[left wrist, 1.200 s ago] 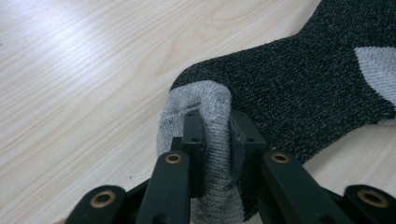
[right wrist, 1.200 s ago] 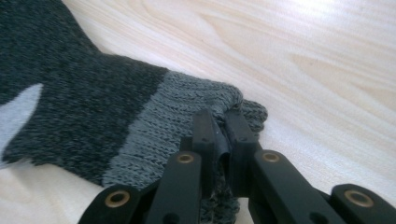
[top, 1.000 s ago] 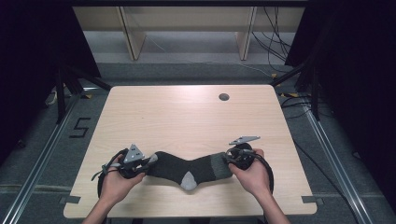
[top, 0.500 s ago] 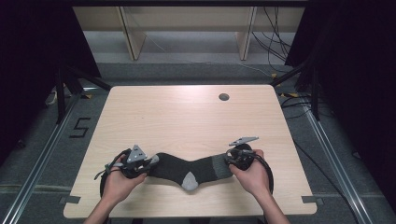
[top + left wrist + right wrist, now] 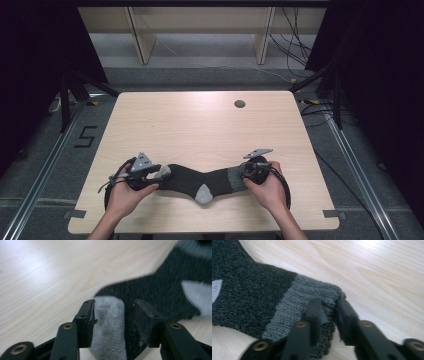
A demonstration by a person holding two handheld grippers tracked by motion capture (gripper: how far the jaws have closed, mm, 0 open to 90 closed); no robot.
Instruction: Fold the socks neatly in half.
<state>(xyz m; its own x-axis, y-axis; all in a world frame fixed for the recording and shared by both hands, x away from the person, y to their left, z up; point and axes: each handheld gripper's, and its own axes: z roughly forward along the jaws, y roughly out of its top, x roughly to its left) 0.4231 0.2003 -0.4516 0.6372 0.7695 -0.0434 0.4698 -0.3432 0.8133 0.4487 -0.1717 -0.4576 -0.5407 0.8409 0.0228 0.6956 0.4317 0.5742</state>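
table [image 5: 200, 125]: one, light wood, bare but for one grommet hole [image 5: 239, 104].
sock [image 5: 200, 181]: one, dark grey, lies flat along near edge; likely soft, light, limp; best gripped at toe or cuff.
left gripper [image 5: 113, 312]: jaws just opened, toe loose between.
right gripper [image 5: 328, 312]: jaws just opened, apart around cuff.

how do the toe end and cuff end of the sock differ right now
The toe end is light grey and smooth-knit; the cuff end is mid grey and ribbed. The toe end sits between the left gripper jaws, which have just been opening, with a gap at one jaw. The cuff end lies between the right gripper jaws, set closer together and also just opening. Both ends rest flat on the table, parts of one dark sock.
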